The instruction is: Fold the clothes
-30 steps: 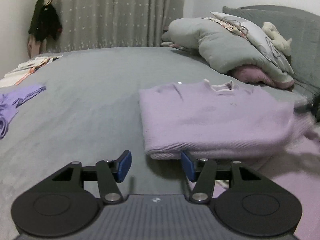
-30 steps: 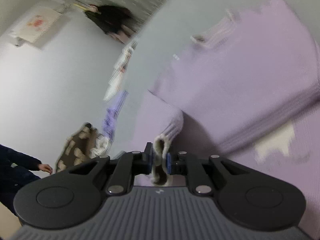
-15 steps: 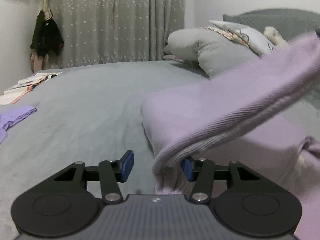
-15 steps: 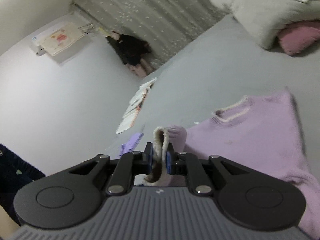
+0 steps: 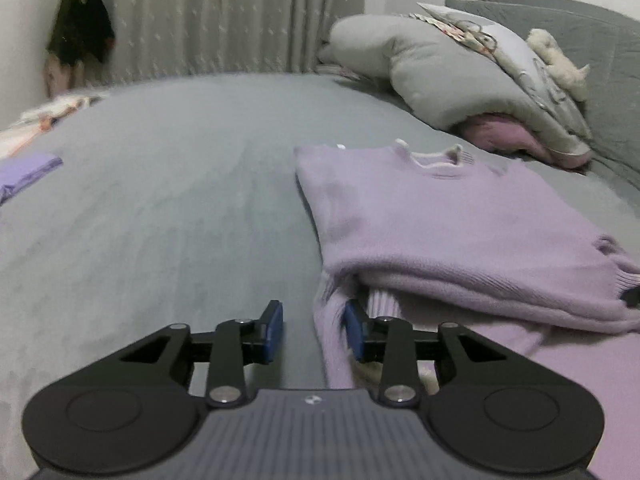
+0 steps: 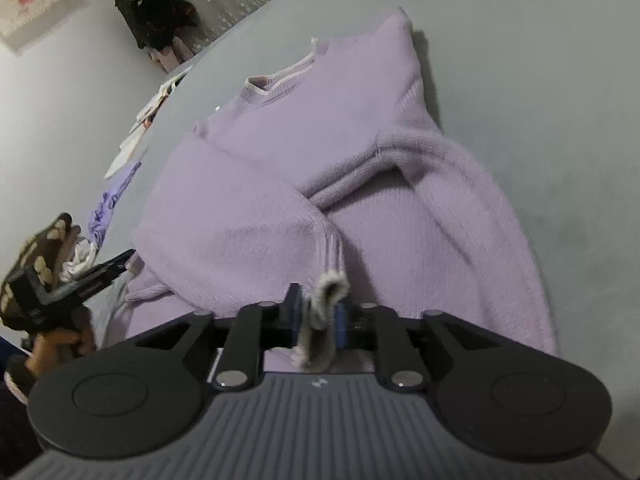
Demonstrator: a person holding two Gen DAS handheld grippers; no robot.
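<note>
Left wrist view, left to right: folded purple garment (image 5: 24,174) at the far left edge of the grey bed (image 5: 168,208); dark clothing (image 5: 80,36) hung in the corner beside the grey curtain (image 5: 240,16); lilac sweater (image 5: 420,216) laid flat on the bed right of centre, collar toward the pillows (image 5: 448,76), one sleeve folded across its lower body. Left hand-held gripper (image 5: 314,330) low at the sweater's near left edge, jaws opening, blue pads apart; a fold of lilac knit between them, lying against the right pad only.

Right wrist view, left to right: left hand-held gripper (image 6: 116,266) seen at the far left, held by a hand (image 6: 60,340) in a patterned sleeve, tips at the sweater's edge. Lilac sweater (image 6: 288,168) spread across the centre. Right hand-held gripper (image 6: 320,314) at the near edge, jaws opening, pale ribbed cuff (image 6: 326,308) upright between the pads; contact with the pads not clear. Bare grey bed (image 6: 540,92) to the right.
</note>
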